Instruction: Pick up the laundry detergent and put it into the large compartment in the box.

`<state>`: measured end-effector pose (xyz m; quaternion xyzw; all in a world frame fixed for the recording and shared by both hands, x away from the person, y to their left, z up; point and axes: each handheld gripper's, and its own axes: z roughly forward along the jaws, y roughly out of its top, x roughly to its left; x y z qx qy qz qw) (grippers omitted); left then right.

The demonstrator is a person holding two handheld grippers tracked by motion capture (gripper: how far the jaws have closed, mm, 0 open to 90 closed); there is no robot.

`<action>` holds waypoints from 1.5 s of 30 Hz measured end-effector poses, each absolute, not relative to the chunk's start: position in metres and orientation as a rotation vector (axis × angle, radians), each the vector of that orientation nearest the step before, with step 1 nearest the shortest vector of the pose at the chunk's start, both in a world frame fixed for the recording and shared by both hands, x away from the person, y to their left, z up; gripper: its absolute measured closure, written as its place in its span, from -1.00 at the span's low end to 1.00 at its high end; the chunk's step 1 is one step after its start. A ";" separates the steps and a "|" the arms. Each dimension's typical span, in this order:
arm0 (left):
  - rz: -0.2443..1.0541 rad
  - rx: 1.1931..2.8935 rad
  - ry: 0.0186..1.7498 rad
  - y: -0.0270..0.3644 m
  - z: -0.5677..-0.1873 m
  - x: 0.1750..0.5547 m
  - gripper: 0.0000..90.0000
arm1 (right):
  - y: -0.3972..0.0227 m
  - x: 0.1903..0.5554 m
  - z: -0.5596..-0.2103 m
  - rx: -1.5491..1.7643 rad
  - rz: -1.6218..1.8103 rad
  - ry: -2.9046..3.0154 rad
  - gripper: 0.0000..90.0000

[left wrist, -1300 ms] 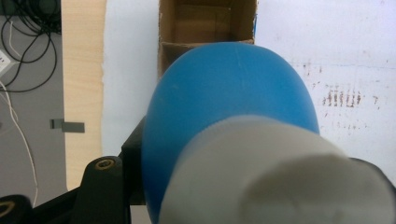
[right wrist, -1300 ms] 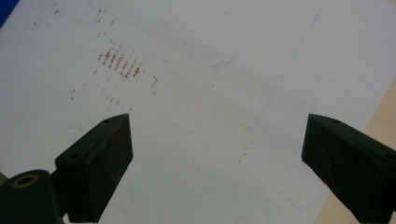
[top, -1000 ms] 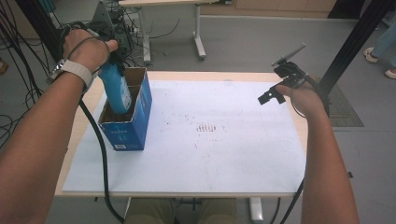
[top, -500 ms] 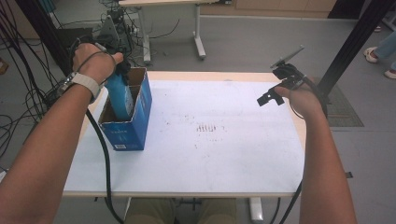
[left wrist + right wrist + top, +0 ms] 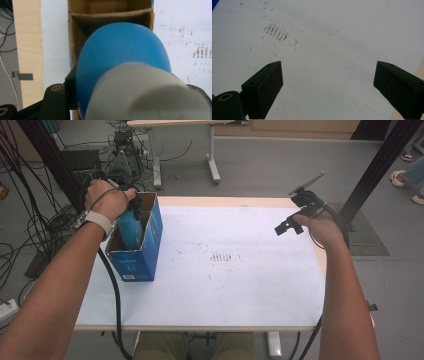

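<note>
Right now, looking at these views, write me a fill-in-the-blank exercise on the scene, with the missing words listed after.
1. The left gripper holds a ____ bottle with a white cap.
2. The bottle is partly inside an open cardboard ____ with blue sides.
3. The right gripper has its jaws ____ above the white table cover.
4. The box stands near the table's ____ edge in the high view.

Missing words: blue; box; open; left

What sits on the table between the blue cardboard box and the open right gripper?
Nothing: the high view shows bare white table cover with brownish smudges between the blue cardboard box and right gripper.
</note>
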<state>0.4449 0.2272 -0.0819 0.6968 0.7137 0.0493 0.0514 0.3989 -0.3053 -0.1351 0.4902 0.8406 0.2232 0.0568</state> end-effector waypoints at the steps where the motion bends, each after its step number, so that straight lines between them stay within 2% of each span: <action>1: 0.145 2.121 2.171 0.227 -0.084 0.445 -0.13 | -0.305 0.399 -0.135 1.487 0.676 2.550 -0.81; 20: 0.171 2.150 2.156 0.228 -0.122 0.447 -0.13 | -0.310 0.400 -0.143 1.515 0.672 2.549 -0.81; 45: 0.138 2.199 2.146 0.227 -0.153 0.450 -0.13 | -0.309 0.402 -0.146 1.521 0.665 2.553 -0.81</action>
